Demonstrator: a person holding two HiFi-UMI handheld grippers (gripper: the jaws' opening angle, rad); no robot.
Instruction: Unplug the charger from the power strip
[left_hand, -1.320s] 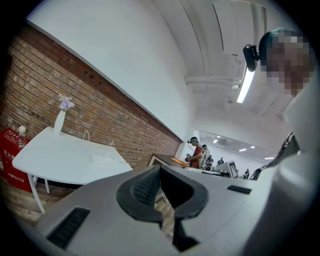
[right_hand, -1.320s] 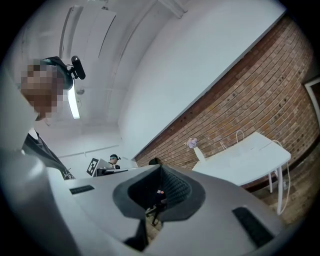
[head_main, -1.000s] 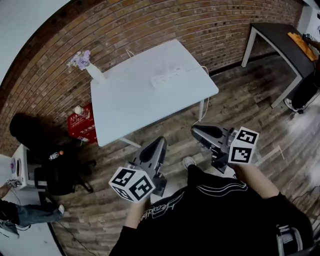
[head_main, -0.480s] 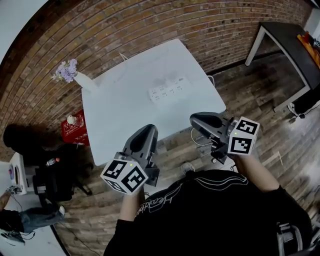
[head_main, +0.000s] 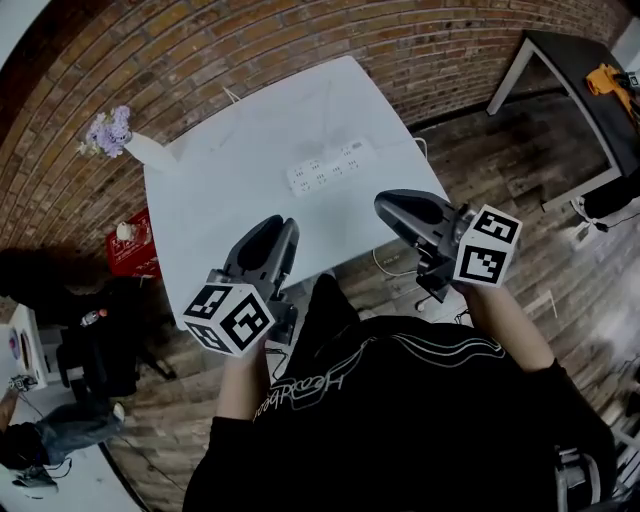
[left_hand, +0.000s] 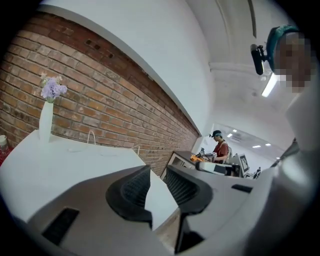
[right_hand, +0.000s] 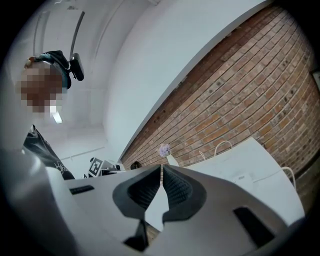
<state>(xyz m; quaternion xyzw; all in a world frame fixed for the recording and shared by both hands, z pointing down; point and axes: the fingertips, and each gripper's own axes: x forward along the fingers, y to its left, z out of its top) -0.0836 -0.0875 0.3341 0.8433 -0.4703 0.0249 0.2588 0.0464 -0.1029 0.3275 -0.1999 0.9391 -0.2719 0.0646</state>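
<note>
A white table stood against a brick wall on a wooden floor, and the power strip lay on it towards the far right part of the top, set at a slant and not far from the wall. It was white on white and small in the head view, so the charger could not be made out apart from the strip. At the table's far left corner stood a white vase of purple flowers, well apart from the strip, and thin white cable loops rose at the table's far edge. The left gripper hung over the near edge of the table, its jaws opening with nothing between them; through the gap only the tabletop and its corner showed. The right gripper was held near the table's near right corner, its jaws closed together on nothing, the ribbed pads meeting at the tips. Both grippers were well short of the strip and touched nothing. A red crate sat on the floor left of the table, and a dark table stood off to the right. In the left gripper view a person in a red top stood far back in the room.
</note>
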